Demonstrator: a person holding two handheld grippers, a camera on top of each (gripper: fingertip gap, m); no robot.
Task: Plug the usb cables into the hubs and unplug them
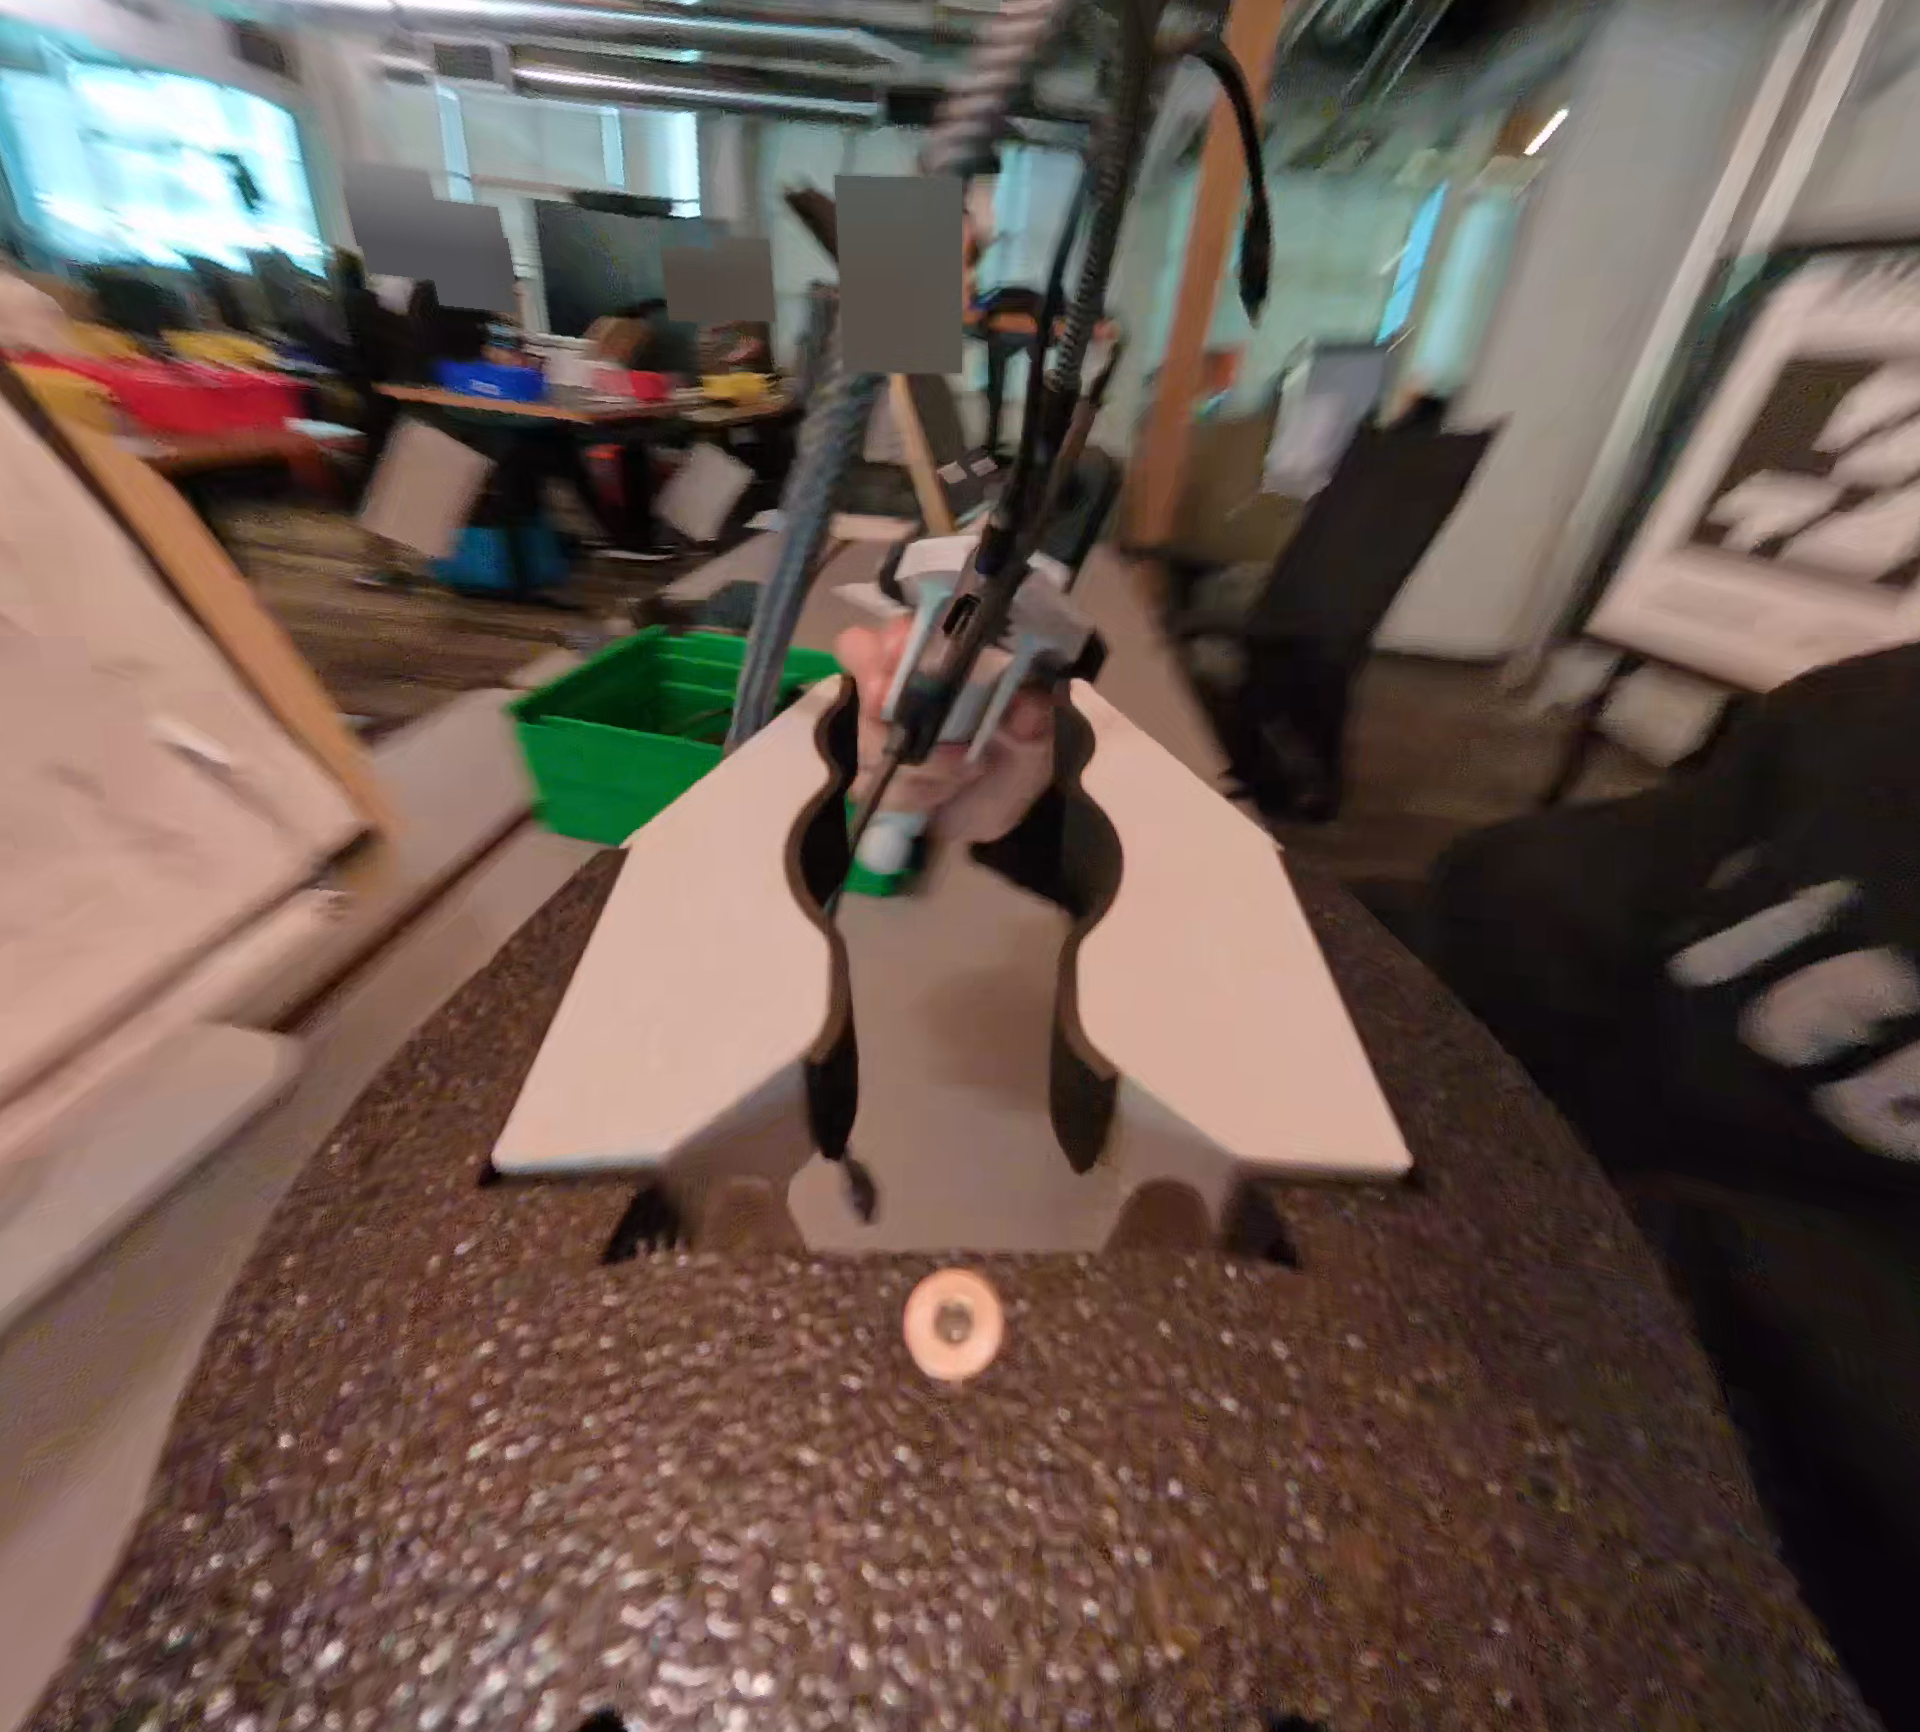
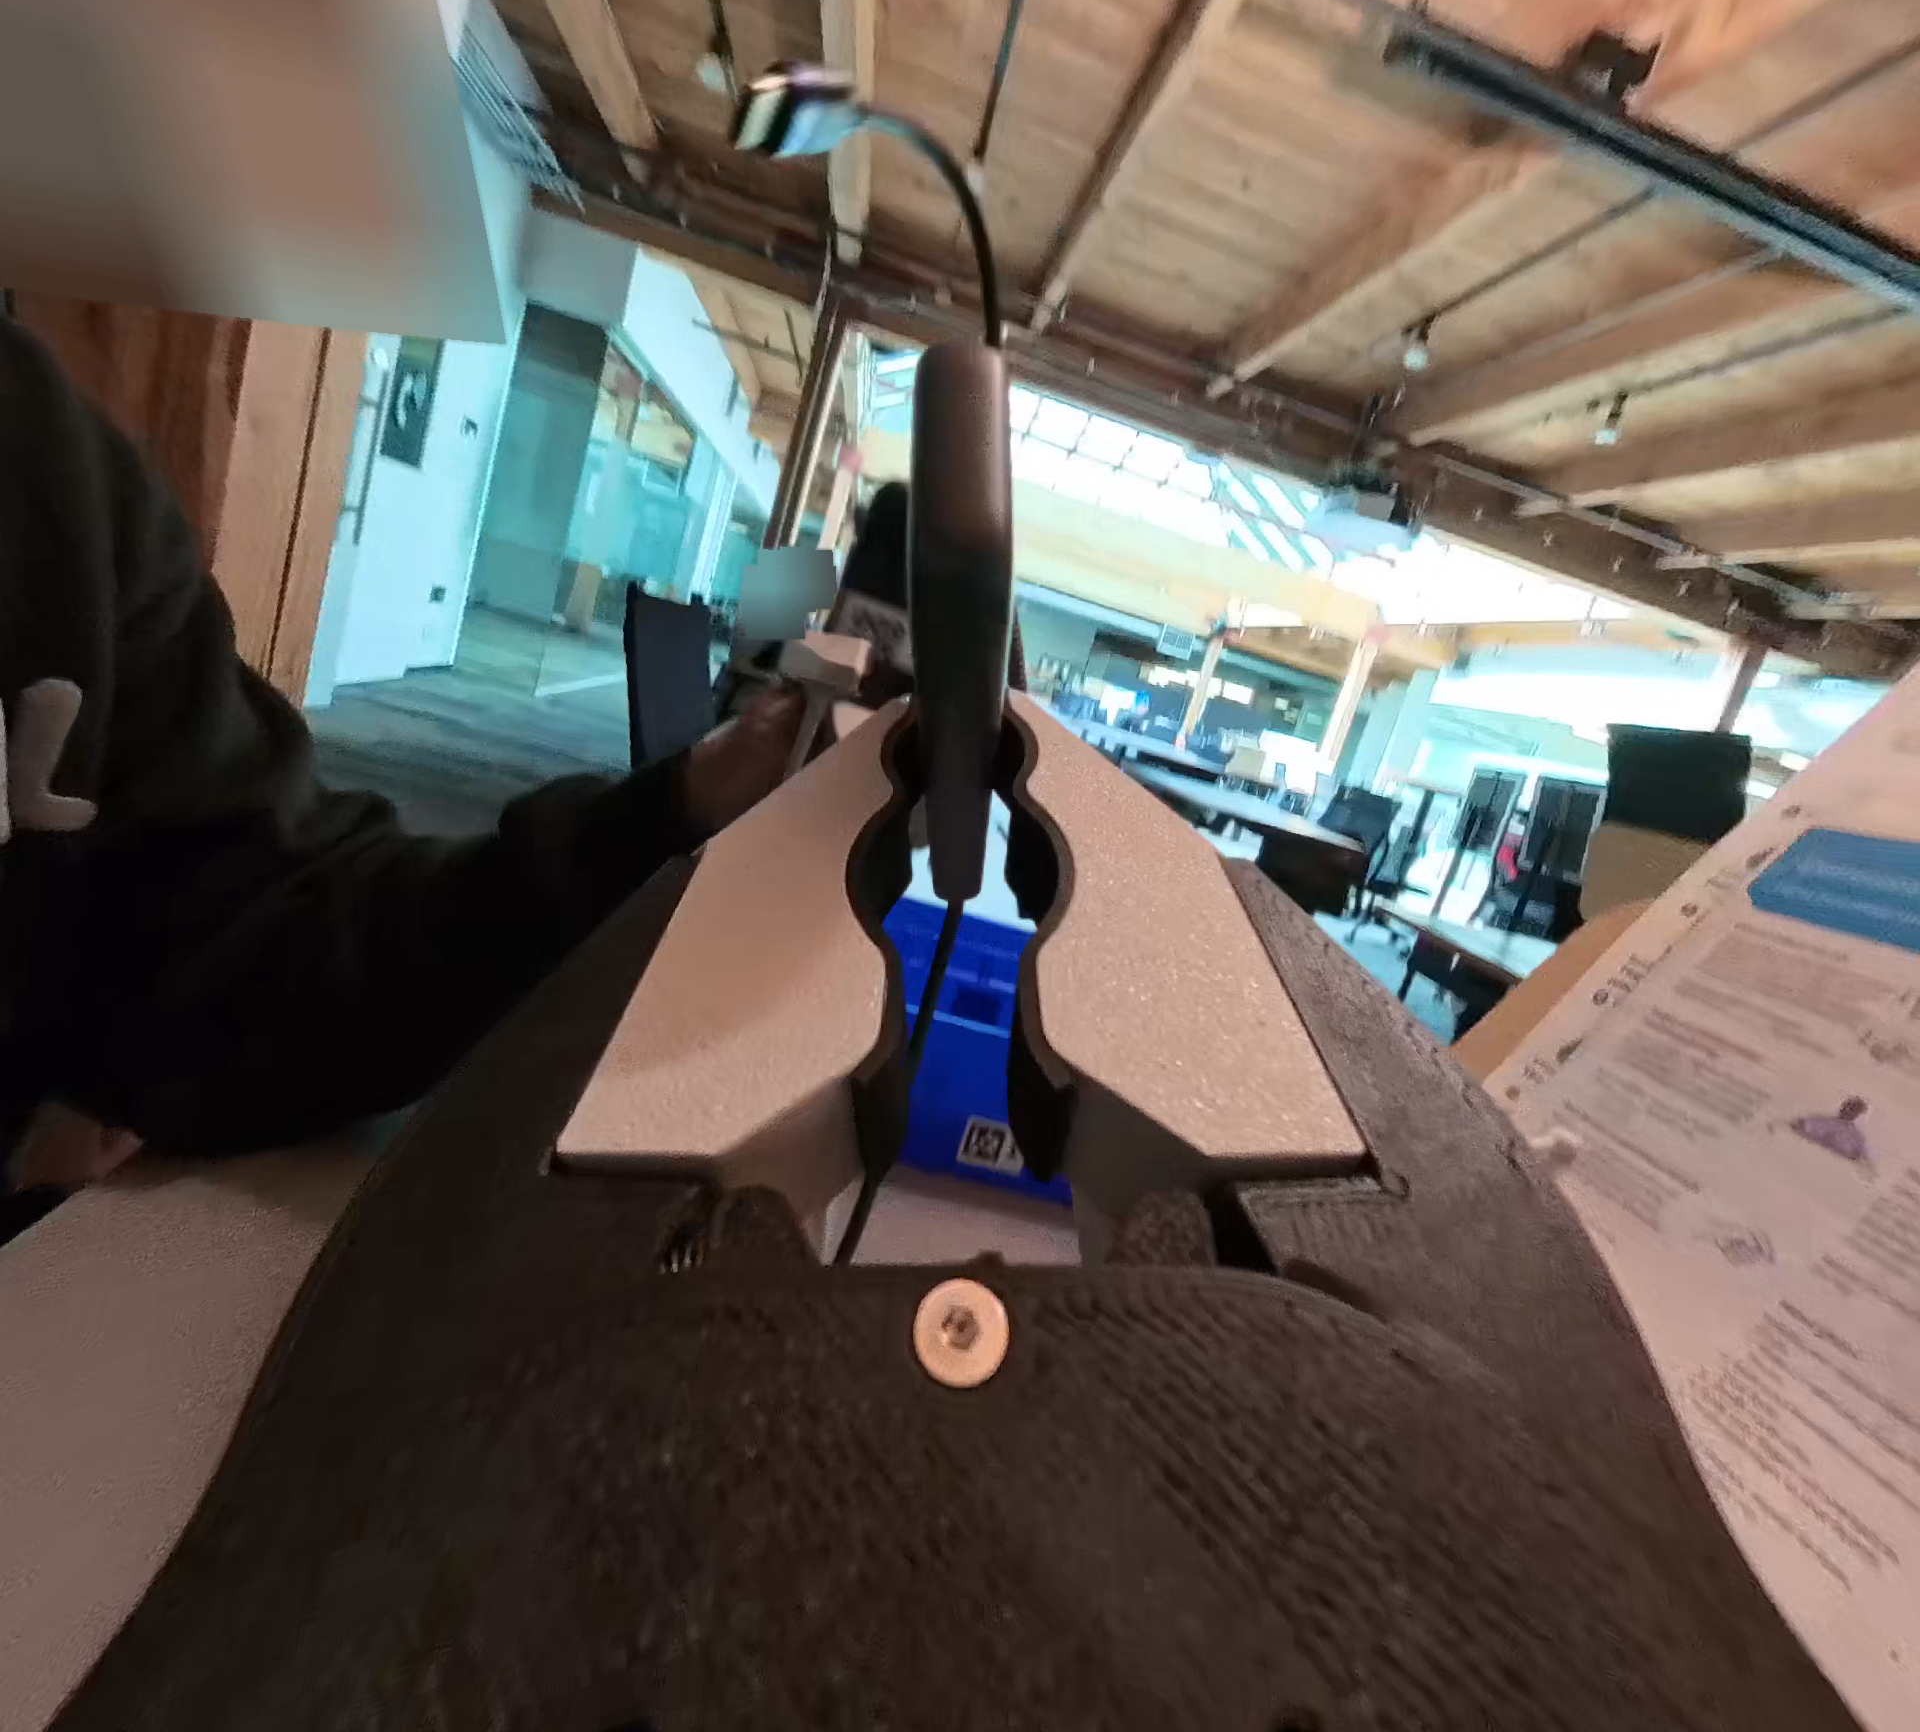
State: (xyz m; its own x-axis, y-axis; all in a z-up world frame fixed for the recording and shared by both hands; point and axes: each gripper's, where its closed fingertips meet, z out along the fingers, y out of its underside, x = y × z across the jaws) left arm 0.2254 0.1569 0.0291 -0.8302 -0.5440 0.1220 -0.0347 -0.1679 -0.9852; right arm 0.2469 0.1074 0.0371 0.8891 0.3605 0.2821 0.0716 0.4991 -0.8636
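Observation:
My right gripper [image 2: 956, 721] is shut on a dark grey USB hub [image 2: 958, 560] and holds it upright in the air. A thin black lead curves from the hub's top to a silver plug [image 2: 792, 113]. A second thin cable [image 2: 930, 986] hangs from its bottom between my fingers. In the left wrist view the same hub [image 1: 951, 633] shows beyond my left gripper [image 1: 961, 706], which is open. Braided cables [image 1: 1081, 280] rise from the hub. A thin black cable [image 1: 836, 893] runs along the inner left finger.
A green bin [image 1: 613, 737] stands ahead on the left. A blue bin [image 2: 966, 1007] lies below the right gripper. A printed sheet [image 2: 1766, 1215] is at the right. A person's dark sleeve [image 2: 260, 903] reaches in from the left, also in the left wrist view [image 1: 1662, 903].

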